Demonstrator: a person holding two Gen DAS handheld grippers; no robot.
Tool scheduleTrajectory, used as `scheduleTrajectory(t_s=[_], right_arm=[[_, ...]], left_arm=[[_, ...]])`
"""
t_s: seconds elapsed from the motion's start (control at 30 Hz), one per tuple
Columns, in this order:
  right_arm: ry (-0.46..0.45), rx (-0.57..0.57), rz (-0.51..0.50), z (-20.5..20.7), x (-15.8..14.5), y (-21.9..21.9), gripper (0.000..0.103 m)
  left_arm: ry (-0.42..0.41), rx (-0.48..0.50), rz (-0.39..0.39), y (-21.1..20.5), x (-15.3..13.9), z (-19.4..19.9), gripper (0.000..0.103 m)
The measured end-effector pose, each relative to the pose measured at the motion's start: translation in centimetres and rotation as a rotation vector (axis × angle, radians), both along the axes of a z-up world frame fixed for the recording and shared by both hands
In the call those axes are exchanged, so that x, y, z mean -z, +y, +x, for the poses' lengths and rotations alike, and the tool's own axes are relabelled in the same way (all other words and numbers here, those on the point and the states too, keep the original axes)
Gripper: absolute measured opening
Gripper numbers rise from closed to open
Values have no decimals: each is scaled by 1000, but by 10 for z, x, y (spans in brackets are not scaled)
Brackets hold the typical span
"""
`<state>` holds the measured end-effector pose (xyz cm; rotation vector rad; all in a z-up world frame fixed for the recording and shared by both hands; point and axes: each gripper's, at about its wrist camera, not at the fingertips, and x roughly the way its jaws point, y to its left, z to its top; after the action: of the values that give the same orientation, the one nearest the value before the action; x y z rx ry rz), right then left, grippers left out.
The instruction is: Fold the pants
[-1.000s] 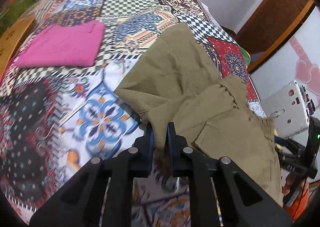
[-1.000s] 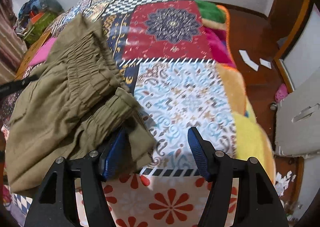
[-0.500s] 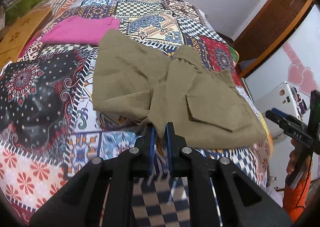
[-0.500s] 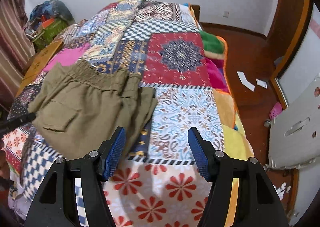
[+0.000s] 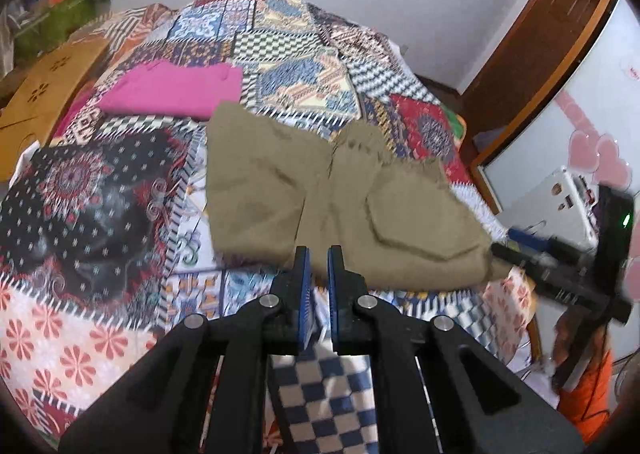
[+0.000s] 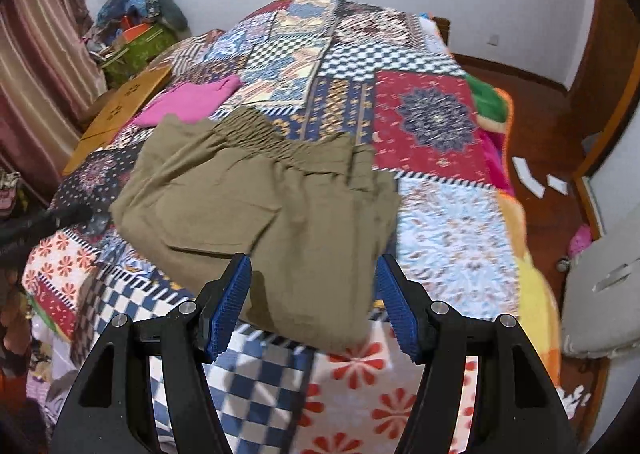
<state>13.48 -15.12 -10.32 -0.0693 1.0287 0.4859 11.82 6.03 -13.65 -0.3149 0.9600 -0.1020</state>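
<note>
Olive khaki pants (image 5: 360,206) lie spread on the patchwork quilt (image 5: 80,194), elastic waistband away from me and a flap pocket facing up. My left gripper (image 5: 316,254) is shut, its tips pinching the pants' near edge; quilt shows through the slit lower down. In the right wrist view the pants (image 6: 260,206) stretch across the quilt (image 6: 452,222), and my right gripper (image 6: 314,266) hovers open over their near end, blue pads wide apart and not pressing cloth. The right gripper (image 5: 508,242) also shows, blurred, at the pants' right corner in the left wrist view.
A folded pink garment (image 5: 176,88) lies behind the pants. A wooden board (image 5: 52,82) leans at the bed's left side, below a pile of bags (image 6: 136,26). Right of the bed are a wooden floor (image 6: 552,126) and a white cabinet (image 6: 600,294). An orange sleeve (image 5: 584,386) shows at the right.
The pants have been pulled toward the near end of the bed and now lie flatter and wider. Both grippers drew back and rose. The right gripper's finger came free of the cloth.
</note>
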Motion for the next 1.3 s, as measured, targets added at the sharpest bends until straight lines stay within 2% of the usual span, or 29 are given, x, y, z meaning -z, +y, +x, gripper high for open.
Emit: scheduleTrajectory(t_s=[0.1, 0.2, 0.3, 0.43, 0.47, 0.5, 0.57, 0.67, 0.73, 0.83, 0.93, 1.1, 1.3], right_arm=[[10, -22, -28, -3, 8, 11, 60], [20, -38, -58, -4, 18, 14, 60], [40, -33, -55, -2, 24, 11, 60], [52, -20, -74, 0, 33, 4, 61], [52, -18, -83, 1, 36, 2, 63], [56, -14, -83, 2, 38, -1, 65], [66, -2, -69, 5, 40, -6, 66], [69, 17, -74, 10, 41, -11, 66], [55, 26, -99, 9, 39, -12, 66], [37, 26, -134, 8, 36, -12, 66], [41, 37, -120, 9, 28, -19, 66], [11, 89, -95, 17, 12, -33, 68], [11, 142, -63, 36, 7, -42, 69]], left_arm=[[-5, 32, 15, -9, 2, 17, 8], [36, 59, 64, -20, 19, 38, 9], [82, 51, 103, -20, 40, 52, 9], [104, 22, 102, -7, 59, 61, 9], [108, 2, 131, -4, 61, 62, 15], [110, -14, 162, -1, 63, 63, 32], [110, -36, 163, 9, 66, 63, 47], [112, -55, 133, 21, 63, 61, 50], [102, -92, 177, 30, 57, 58, 50], [102, -108, 155, 41, 51, 55, 55], [89, -119, 130, 50, 43, 52, 68], [50, -127, 87, 60, 33, 54, 101], [97, -103, 10, 63, 46, 80, 101]])
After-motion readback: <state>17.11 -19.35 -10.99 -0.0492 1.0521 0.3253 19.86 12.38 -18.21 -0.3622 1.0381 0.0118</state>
